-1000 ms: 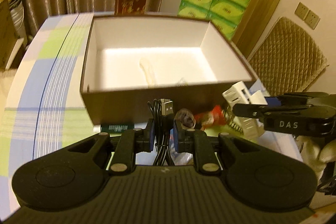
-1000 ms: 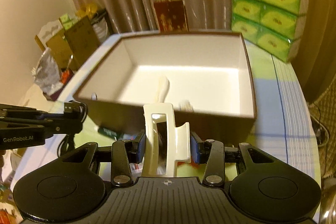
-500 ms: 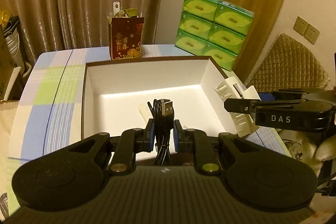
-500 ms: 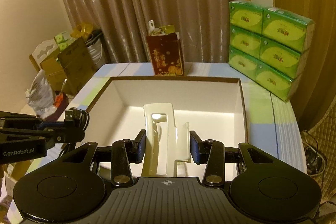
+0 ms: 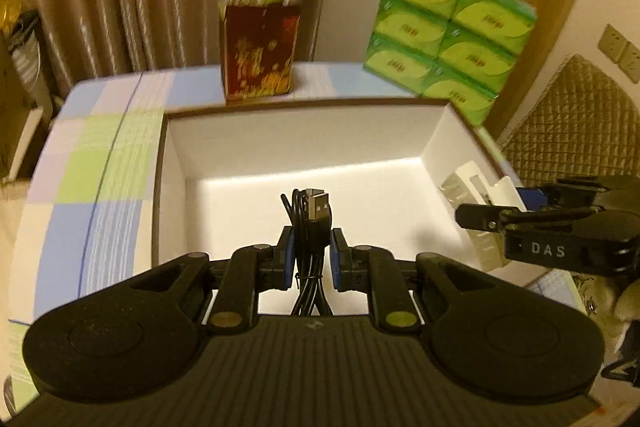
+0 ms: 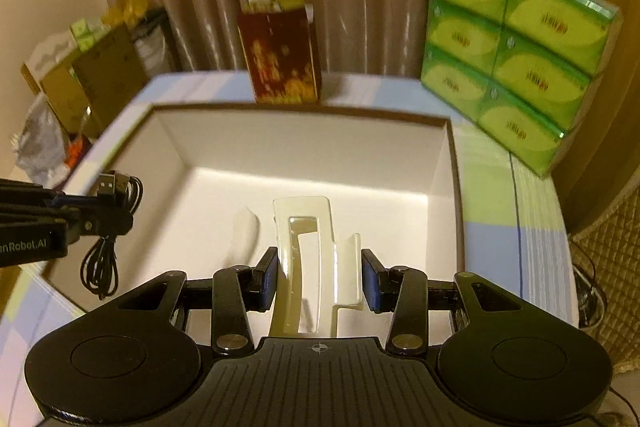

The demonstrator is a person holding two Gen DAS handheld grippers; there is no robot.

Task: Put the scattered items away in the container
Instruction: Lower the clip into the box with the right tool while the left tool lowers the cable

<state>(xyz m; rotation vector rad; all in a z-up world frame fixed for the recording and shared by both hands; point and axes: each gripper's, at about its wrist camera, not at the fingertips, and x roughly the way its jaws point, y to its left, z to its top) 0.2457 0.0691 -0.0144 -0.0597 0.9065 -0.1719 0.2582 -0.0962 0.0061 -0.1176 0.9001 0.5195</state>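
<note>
A brown box with a white inside (image 5: 304,143) (image 6: 304,147) lies open on the table. My left gripper (image 5: 312,255) is shut on a coiled black USB cable (image 5: 314,223), which hangs over the box's near left part; in the right wrist view the cable (image 6: 116,195) shows beside the left wall. My right gripper (image 6: 318,275) is shut on a cream hair claw clip (image 6: 308,259), held over the box's near right side; the clip (image 5: 476,195) is at the right wall in the left wrist view. A pale flat item (image 6: 246,235) lies on the box floor.
A dark red patterned carton (image 5: 260,55) (image 6: 280,59) stands just behind the box. A stack of green tissue packs (image 5: 448,39) (image 6: 516,67) stands at the back right. Curtains hang behind the checked tablecloth (image 5: 96,167). A quilted chair back (image 5: 572,131) is on the right.
Both grippers moved forward over the box's near wall with their loads. The small items in front of the box dropped out of view. Neither grip changed.
</note>
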